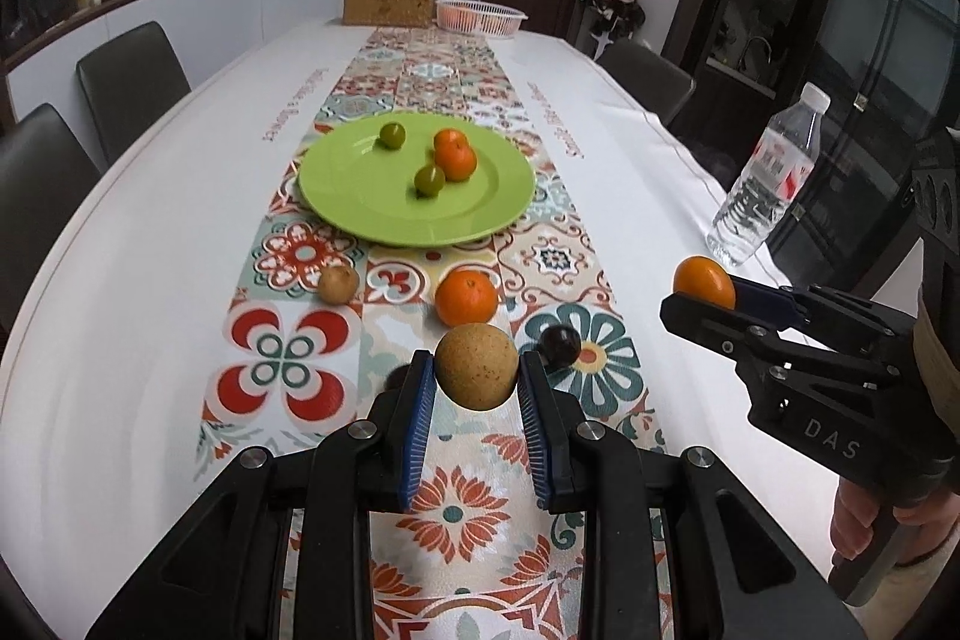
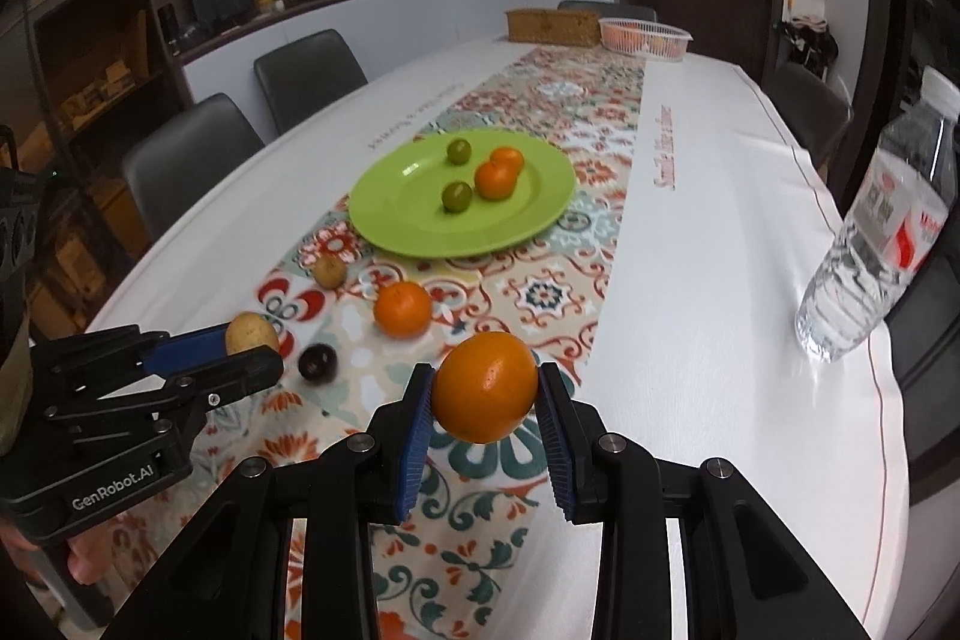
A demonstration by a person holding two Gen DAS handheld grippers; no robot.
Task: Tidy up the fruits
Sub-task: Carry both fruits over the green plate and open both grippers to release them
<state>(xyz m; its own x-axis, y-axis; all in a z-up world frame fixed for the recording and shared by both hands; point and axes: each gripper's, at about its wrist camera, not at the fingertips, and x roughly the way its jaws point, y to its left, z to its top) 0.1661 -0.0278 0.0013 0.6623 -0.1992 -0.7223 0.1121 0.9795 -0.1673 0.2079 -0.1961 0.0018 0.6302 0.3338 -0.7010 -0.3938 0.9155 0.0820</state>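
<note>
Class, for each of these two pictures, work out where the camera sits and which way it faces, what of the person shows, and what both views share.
Left wrist view: sits on the left claw, looking down the table; it grips a tan fruit; right claw and a hand show.
Right wrist view: sits on the right claw, facing likewise; it grips an orange; the left claw shows.
Shared: green plate, water bottle, loose orange.

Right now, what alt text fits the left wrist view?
The left gripper holds a tan round fruit above a patterned table runner, while the right gripper holds an orange. Ahead, a green plate carries two oranges and two green fruits.
</note>
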